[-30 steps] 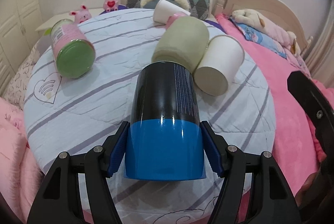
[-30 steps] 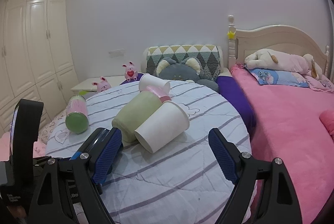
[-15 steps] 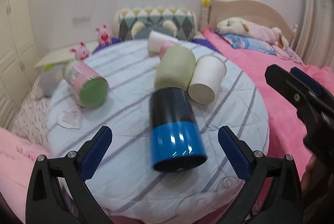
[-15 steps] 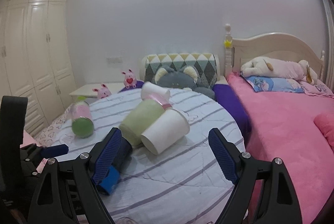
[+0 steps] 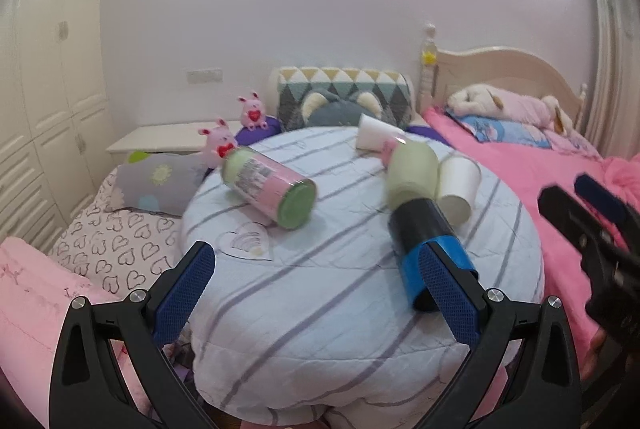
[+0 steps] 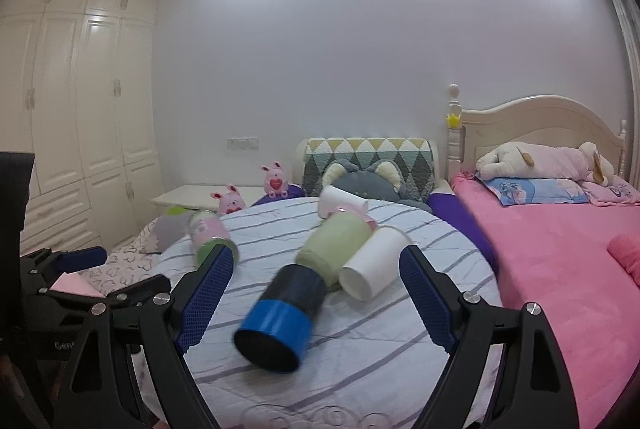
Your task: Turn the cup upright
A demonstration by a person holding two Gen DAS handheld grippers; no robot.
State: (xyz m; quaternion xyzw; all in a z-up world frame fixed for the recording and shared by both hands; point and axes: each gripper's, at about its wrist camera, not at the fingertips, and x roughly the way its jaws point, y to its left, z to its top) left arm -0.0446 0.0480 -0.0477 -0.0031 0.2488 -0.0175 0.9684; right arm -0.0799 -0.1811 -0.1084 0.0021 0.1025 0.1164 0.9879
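On a round table [image 6: 400, 361] draped in striped quilting, a pink-and-green canister [image 5: 268, 185] lies at left, then a black-and-blue cup [image 6: 280, 313] on its side, open mouth toward the cameras, its base against a green cup [image 6: 336, 247] beside a white paper cup [image 6: 374, 267]. The left tool [image 5: 320, 297] hangs spread and empty; the right tool [image 6: 316, 297] is likewise spread, gripping nothing, above the fallen cup.

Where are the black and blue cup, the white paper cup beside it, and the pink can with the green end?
black and blue cup [image 6: 280, 313]: right wrist view, blue band.
white paper cup [image 6: 374, 263]: right wrist view, side wall.
pink can [image 5: 266, 187]: left wrist view, pink side.
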